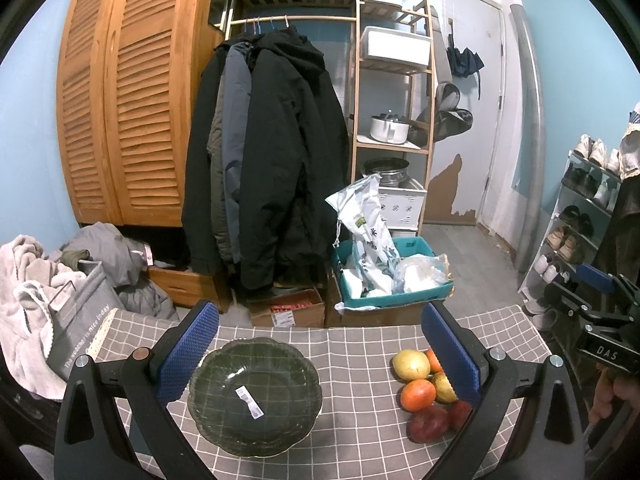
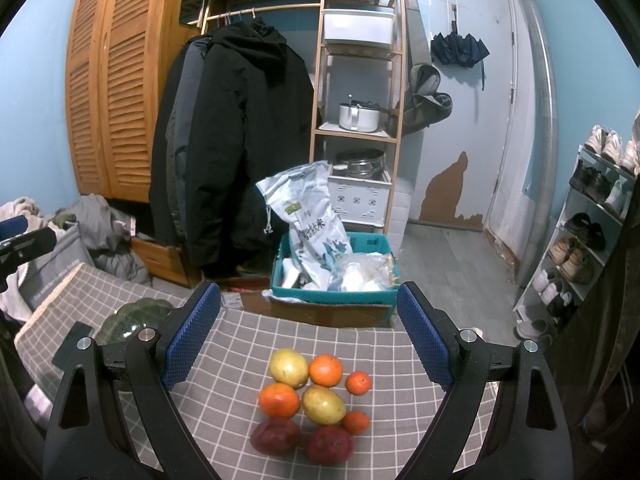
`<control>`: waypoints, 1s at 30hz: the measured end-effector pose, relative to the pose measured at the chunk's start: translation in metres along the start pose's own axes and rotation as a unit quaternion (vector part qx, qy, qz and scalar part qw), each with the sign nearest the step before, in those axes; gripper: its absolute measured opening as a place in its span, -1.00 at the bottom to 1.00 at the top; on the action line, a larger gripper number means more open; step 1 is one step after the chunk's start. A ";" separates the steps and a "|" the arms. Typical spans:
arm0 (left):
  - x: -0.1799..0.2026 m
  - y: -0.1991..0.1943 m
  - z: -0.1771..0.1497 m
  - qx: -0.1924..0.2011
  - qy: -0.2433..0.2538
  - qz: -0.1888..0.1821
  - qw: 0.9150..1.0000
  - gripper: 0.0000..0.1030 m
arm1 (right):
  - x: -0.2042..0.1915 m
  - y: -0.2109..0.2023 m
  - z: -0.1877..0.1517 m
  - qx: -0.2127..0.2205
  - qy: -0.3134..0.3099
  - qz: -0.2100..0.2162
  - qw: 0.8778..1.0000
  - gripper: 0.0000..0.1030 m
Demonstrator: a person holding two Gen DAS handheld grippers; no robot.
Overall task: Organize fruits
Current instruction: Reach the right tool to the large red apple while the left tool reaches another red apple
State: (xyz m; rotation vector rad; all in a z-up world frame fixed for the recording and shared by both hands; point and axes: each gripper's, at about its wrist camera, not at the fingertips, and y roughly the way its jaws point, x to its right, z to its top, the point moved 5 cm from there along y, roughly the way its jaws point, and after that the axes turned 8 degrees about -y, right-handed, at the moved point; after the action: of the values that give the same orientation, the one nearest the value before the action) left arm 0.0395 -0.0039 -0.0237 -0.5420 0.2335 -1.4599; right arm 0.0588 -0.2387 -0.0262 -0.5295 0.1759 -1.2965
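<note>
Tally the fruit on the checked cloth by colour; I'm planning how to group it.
Yellow-green round fruits: 2
Large oranges: 2
Small orange mandarins: 2
Dark red apples: 2
Total: 8

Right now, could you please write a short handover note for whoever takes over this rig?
Left gripper: open, empty, above the dark green glass plate.
Right gripper: open, empty, above the fruit pile.
Plate: empty, on the checked tablecloth.
Fruit, clustered to the plate's right: two yellow, two large oranges, two small oranges, two red.
Done: nothing moved yet.
Left: probably move all eight onto the plate.
</note>
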 end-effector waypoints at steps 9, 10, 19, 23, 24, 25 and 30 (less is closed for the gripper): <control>0.005 0.003 -0.001 -0.005 0.002 0.007 1.000 0.99 | 0.001 -0.001 0.001 0.000 -0.001 -0.002 1.000 0.71; 0.006 0.003 -0.002 -0.006 0.004 0.007 1.000 0.99 | 0.001 -0.001 0.001 -0.001 -0.001 -0.003 1.000 0.71; 0.014 0.009 -0.004 -0.015 0.005 -0.001 1.000 0.99 | 0.008 -0.006 -0.006 -0.005 -0.001 -0.016 1.000 0.71; 0.018 0.020 -0.009 -0.034 0.001 -0.009 0.999 0.99 | 0.018 0.000 -0.012 -0.016 0.003 -0.025 1.000 0.71; 0.020 0.023 -0.011 -0.040 0.001 -0.013 0.999 0.99 | 0.021 0.003 -0.016 -0.022 0.005 -0.028 0.999 0.71; 0.023 0.026 -0.014 -0.045 0.002 -0.016 0.999 0.99 | 0.025 0.005 -0.019 -0.027 0.005 -0.032 0.999 0.71; 0.034 0.041 -0.028 -0.066 0.016 -0.018 0.998 0.99 | 0.029 0.019 -0.035 -0.065 0.001 -0.039 0.997 0.71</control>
State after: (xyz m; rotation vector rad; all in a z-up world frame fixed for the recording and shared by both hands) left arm 0.0662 -0.0418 -0.0622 -0.6319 0.3497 -1.4960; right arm 0.0691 -0.2725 -0.0605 -0.6522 0.2442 -1.3676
